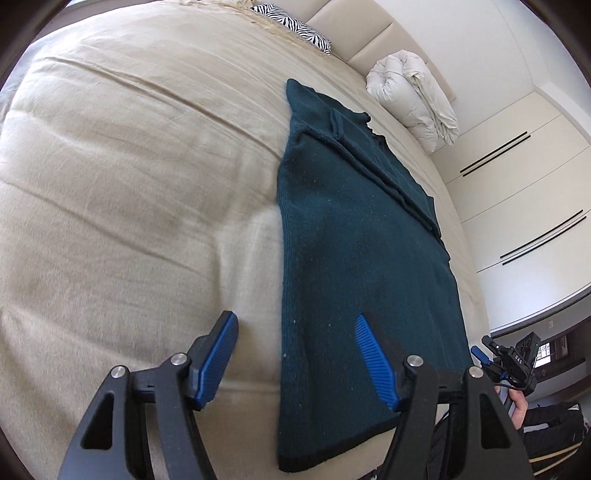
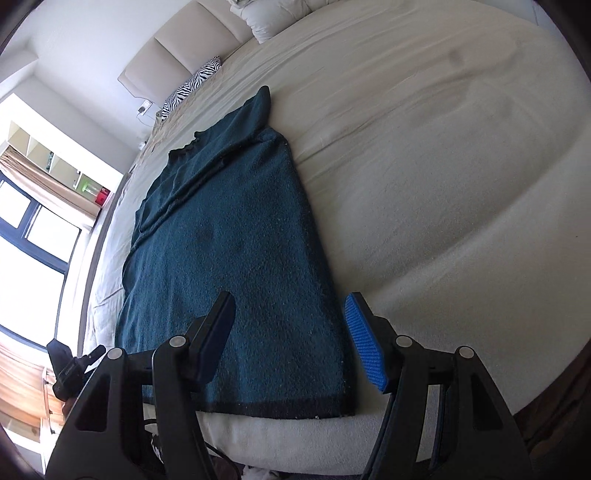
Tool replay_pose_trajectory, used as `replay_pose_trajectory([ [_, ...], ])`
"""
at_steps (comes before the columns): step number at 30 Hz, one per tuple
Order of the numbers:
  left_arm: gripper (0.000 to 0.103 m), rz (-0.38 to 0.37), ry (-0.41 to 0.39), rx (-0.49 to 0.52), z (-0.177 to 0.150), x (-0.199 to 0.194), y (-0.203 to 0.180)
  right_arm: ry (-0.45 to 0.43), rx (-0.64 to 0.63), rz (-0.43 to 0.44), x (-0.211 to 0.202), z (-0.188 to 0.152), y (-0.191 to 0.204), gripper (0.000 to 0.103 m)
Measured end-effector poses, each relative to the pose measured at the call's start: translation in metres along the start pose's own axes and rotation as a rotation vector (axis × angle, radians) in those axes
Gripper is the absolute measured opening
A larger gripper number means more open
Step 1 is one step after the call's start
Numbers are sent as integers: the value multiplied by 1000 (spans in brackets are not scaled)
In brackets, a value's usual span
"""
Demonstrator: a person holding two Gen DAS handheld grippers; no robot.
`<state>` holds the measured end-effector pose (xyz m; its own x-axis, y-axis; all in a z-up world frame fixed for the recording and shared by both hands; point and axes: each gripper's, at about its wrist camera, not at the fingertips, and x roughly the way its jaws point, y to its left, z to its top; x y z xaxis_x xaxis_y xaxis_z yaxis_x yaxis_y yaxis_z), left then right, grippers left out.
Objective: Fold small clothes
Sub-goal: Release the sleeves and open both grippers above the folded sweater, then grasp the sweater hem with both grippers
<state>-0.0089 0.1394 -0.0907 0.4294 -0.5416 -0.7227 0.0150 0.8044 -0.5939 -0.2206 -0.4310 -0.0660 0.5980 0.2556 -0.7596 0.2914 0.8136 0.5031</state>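
— Both tongs hang apart and empty: left tongs [image 1: 295, 350] straddle the near left edge of the teal sweater [image 1: 354, 258], right tongs [image 2: 291, 332] the near right.

— Pinch the 2 hem corners evenly and keep the cloth taut. On the bed [image 1: 129, 184], its long axis runs near to far, hem nearest, collar far.

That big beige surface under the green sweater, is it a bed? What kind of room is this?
Most likely a bedroom. The sweater lies on a wide beige bed with a padded headboard, a zebra-print pillow, a rolled white duvet, and wardrobe doors alongside.
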Motion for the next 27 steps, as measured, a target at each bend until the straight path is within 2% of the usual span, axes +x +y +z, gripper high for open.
replay_pose_trajectory([
  [4, 70, 21, 50, 40, -16, 1, -9, 34, -3, -32, 1, -13, -3, 62],
  [8, 71, 38, 74, 69, -26, 1, -11, 29, 9, -28, -4, -21, -9, 61],
  [16, 66, 92, 101, 113, -25, 8, -20, 3, 49, -57, -15, -15, -17, 61],
  [18, 65, 109, 111, 133, -25, 9, -23, 20, 65, -58, -12, -13, -21, 61],
  [27, 65, 86, 156, 139, -31, 11, -25, 100, 2, -63, -1, -15, -12, 60],
])
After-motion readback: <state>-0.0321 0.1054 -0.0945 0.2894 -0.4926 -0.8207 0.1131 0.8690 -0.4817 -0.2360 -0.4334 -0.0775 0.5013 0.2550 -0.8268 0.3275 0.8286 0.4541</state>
